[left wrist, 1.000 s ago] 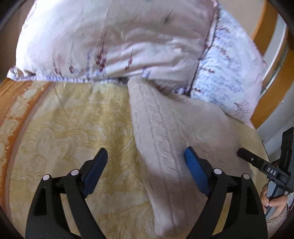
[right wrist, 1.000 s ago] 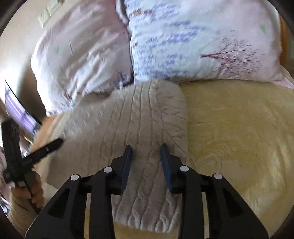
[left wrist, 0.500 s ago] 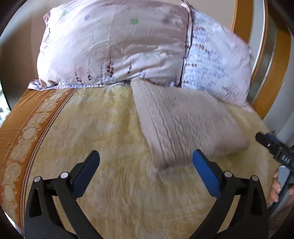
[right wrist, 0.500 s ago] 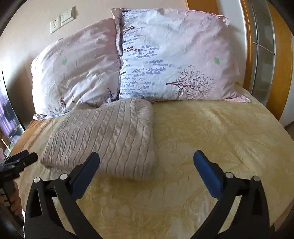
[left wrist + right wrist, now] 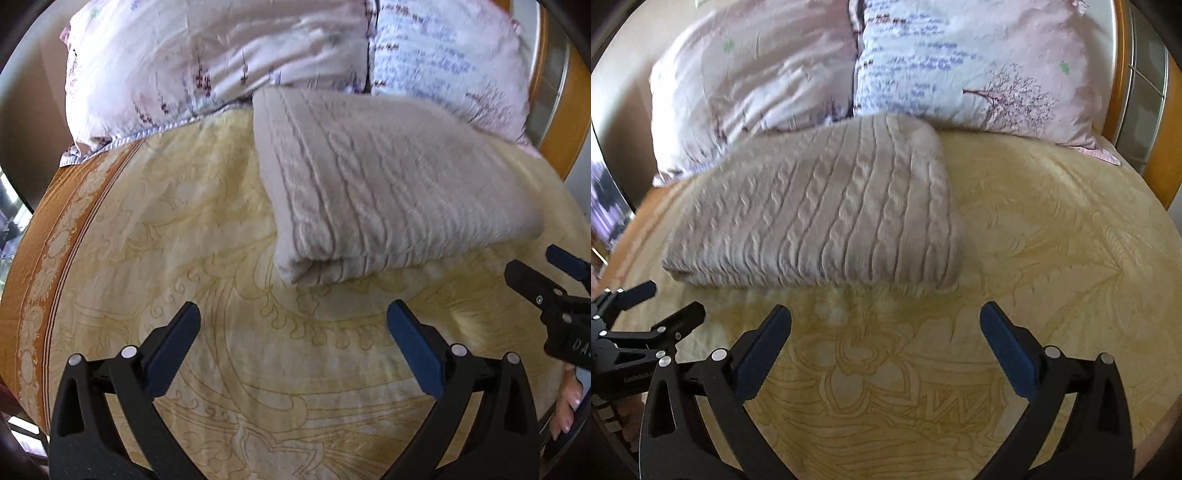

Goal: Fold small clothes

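A beige cable-knit sweater (image 5: 388, 192) lies folded into a thick rectangle on the yellow bedspread (image 5: 207, 236), its far edge against the pillows. In the right wrist view the same sweater (image 5: 827, 214) sits left of centre. My left gripper (image 5: 293, 321) stands open over bare bedspread, just short of the sweater's near fold, nothing between its blue pads. My right gripper (image 5: 885, 321) is open too, a little nearer than the sweater's front edge and apart from it. Each gripper shows in the other's view: the right one (image 5: 546, 280) at the right edge, the left one (image 5: 653, 306) at the left edge.
Two floral pillows (image 5: 967, 62) (image 5: 753, 74) lean at the head of the bed. An orange patterned border (image 5: 48, 236) runs along the bed's left edge. A wooden frame with glass (image 5: 1145, 103) stands to the right. A hand (image 5: 565, 406) holds the right gripper.
Both grippers have opened wide and let go of the sweater, then drawn back from it. The sweater now lies folded ahead of them rather than between the fingers.
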### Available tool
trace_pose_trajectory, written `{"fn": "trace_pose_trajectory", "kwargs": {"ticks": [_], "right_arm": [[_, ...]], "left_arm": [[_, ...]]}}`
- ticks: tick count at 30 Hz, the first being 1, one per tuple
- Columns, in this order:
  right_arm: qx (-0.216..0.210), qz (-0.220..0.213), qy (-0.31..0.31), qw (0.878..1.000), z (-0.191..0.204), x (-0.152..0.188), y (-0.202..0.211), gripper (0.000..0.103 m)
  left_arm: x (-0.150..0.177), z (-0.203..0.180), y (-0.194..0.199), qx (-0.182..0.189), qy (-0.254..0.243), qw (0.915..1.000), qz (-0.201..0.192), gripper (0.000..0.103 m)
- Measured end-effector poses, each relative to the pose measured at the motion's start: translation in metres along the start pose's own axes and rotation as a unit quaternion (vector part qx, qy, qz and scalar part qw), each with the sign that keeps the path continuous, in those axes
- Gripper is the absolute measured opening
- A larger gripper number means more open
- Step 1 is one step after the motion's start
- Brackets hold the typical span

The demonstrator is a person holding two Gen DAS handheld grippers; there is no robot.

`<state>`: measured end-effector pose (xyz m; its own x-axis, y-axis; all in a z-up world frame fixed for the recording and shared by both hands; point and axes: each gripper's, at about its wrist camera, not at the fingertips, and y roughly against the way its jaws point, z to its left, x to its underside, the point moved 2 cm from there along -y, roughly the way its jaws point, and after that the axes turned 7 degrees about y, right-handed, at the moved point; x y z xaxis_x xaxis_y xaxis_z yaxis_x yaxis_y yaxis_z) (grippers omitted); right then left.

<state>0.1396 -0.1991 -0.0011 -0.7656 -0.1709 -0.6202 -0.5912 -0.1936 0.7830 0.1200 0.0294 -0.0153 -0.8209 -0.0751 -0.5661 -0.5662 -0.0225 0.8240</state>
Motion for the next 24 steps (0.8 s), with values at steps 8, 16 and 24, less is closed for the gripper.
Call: {"fn": "trace_pose_trajectory", "kwargs": {"ticks": [8, 16, 24], "right_arm": [[0.009, 0.019, 0.002, 1.0, 0.005, 0.002, -0.009, 0.102], [0.027, 0.019, 0.011, 0.999, 0.007, 0.003, -0.011, 0.102], [0.027, 0.016, 0.011, 0.999, 0.006, 0.004, -0.011, 0.102]], "left_arm": [[-0.001, 0.001, -0.004, 0.008, 0.006, 0.9999, 0.008, 0.101], [-0.002, 0.001, -0.005, 0.011, 0.006, 0.9999, 0.01, 0.101], [-0.002, 0.0, -0.005, 0.011, 0.007, 0.9999, 0.005, 0.101]]}}
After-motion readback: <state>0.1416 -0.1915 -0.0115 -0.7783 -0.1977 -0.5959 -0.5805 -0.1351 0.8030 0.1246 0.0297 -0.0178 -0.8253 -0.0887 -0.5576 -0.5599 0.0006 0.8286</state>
